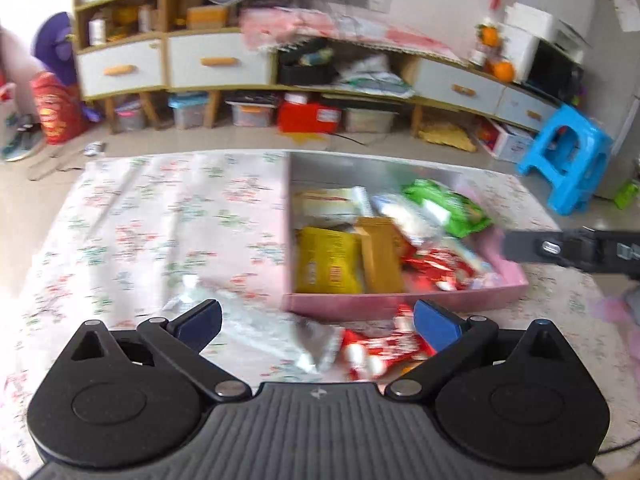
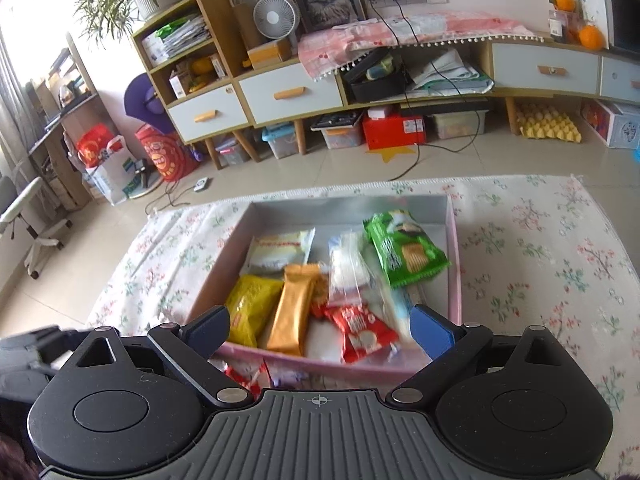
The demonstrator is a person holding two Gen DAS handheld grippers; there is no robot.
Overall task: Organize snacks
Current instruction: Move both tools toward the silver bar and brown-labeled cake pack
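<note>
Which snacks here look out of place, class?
Two packets lie outside the pink box, on the floral cloth by its near wall: a silver packet and a red-and-white packet. The other snacks are inside.

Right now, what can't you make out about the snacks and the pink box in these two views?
- Left wrist: print on the red-and-white snack packet and clear plastic packet outside the pink cardboard box; motion blur.
- Right wrist: that red packet mostly hidden behind the open right gripper.
- Both: the box's floor, covered by snacks.
</note>
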